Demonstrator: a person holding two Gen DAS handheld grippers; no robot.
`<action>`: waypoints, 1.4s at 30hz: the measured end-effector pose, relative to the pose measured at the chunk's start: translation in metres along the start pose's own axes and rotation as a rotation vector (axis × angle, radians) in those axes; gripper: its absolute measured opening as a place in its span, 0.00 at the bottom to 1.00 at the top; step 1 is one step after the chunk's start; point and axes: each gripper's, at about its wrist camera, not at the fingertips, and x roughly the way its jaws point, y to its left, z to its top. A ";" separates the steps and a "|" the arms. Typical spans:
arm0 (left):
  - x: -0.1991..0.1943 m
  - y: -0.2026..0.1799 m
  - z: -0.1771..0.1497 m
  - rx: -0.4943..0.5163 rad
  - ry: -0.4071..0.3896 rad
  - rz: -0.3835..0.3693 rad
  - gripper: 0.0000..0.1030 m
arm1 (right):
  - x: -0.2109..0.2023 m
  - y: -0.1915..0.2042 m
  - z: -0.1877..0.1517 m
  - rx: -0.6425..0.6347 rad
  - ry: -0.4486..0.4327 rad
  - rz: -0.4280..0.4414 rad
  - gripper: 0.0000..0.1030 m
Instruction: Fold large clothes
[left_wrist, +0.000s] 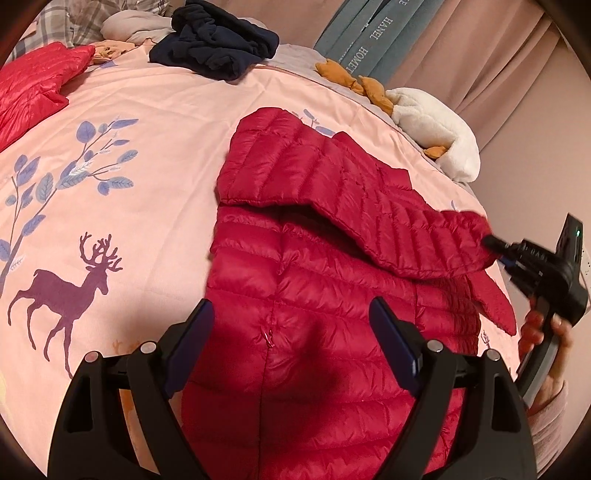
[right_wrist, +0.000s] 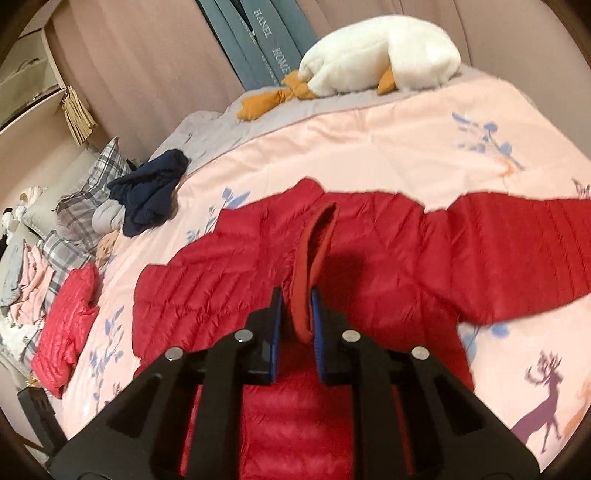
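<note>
Red quilted jacket (left_wrist: 332, 295) is lying spread on the pink bedspread (left_wrist: 147, 206), barely folded, while the right gripper (right_wrist: 297, 314) is pinching a sleeve cuff (right_wrist: 314, 258) and the left gripper (left_wrist: 291, 325) is hovering with fingers apart.

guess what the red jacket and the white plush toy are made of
Red jacket: likely thin nylon or polyester shell with puffy fill, judging by its sheen and stitched quilted channels. White plush toy: looks like soft fleecy synthetic pile, matte and fuzzy, with orange fabric parts.
</note>
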 end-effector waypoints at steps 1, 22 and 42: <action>0.001 0.000 0.000 0.002 0.002 0.003 0.83 | 0.002 -0.001 0.003 -0.001 -0.004 -0.009 0.14; 0.016 -0.012 0.008 0.050 0.015 0.048 0.83 | 0.052 -0.040 -0.011 0.047 0.087 -0.079 0.14; 0.031 -0.009 0.076 -0.055 -0.067 -0.035 0.83 | 0.072 -0.064 -0.024 0.087 0.144 -0.054 0.16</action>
